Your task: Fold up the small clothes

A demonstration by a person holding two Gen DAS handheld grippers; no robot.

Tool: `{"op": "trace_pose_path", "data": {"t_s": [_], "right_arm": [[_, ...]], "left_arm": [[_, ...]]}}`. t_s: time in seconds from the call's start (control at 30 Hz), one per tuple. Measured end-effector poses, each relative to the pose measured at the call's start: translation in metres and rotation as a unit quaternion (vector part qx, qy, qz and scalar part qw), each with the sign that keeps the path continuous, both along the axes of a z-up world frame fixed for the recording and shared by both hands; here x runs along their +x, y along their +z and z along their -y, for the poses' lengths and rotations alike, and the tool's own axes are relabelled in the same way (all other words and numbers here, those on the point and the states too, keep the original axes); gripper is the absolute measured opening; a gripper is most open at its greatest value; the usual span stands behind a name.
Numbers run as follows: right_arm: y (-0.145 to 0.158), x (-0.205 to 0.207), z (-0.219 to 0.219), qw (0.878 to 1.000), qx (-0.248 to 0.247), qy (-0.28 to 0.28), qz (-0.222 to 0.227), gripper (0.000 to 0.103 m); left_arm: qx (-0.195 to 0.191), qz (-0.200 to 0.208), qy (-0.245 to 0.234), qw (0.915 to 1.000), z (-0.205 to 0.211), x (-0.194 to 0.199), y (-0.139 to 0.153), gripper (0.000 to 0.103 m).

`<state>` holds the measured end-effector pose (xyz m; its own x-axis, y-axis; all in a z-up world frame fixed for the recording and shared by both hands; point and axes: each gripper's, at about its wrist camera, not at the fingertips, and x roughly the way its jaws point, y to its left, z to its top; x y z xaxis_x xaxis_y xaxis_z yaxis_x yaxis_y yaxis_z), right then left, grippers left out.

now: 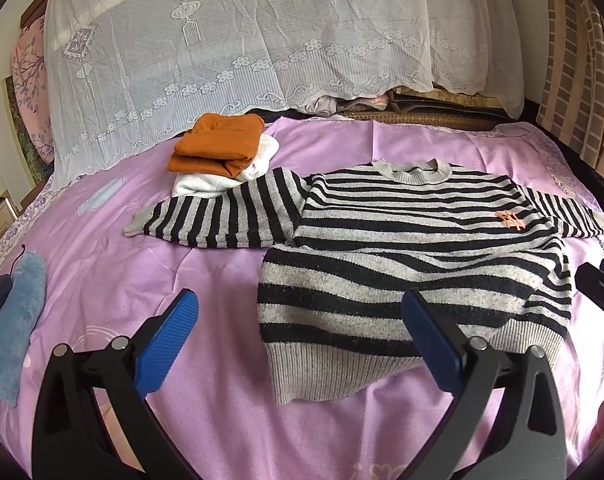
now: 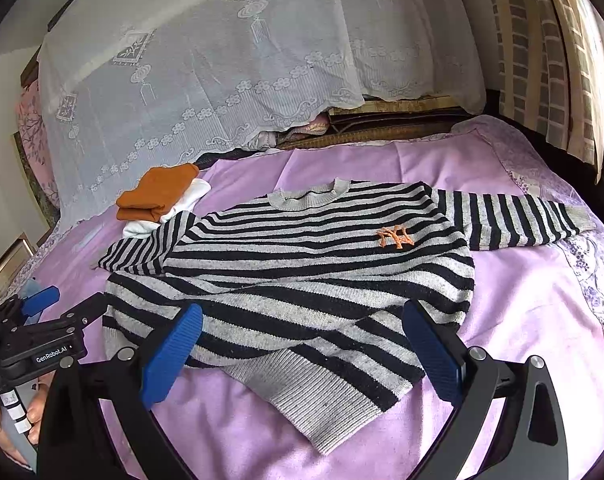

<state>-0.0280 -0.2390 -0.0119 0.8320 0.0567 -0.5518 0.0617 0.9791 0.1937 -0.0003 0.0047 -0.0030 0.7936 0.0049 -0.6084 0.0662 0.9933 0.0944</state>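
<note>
Here, at the far left of the left wrist view, we note a light blue fleece cloth [image 1: 16, 324] lying on the pink bedsheet [image 1: 114, 280], with a dark blue item just beside it at the frame edge. Further right, near the lace-covered pile [image 1: 230, 40], we record a folded orange garment [image 1: 218, 144] stacked on a folded white garment [image 1: 226, 178]. The striped sweater [image 1: 402, 256] lies face up across the middle of the sheet, sleeves spread outward; its left sleeve end touches the white garment. An orange embroidered logo [image 2: 396, 237] sits on the chest. The lower hem is turned and rumpled, not flat.

We find the left gripper [image 1: 302, 336] hovering above the sheet at the sweater's hem, its blue pads spread wide and holding nothing. In the right wrist view, the right gripper [image 2: 302, 350] hangs over the sweater's lower half, its fingers likewise set wide apart and gripping nothing. At the far right stands a brick-patterned curtain [image 2: 550, 60].
</note>
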Motion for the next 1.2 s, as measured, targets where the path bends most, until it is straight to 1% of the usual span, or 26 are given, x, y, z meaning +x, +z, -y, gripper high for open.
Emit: {"op": "trace_pose_path", "data": {"t_s": [1.2], "right_arm": [[0.0024,0.0055,-0.0040,1.000,-0.002,0.002,-0.001,0.100]], "left_arm": [[0.003,-0.002,-0.002,1.0000,0.0023,0.0036,0.0008,0.099]]}}
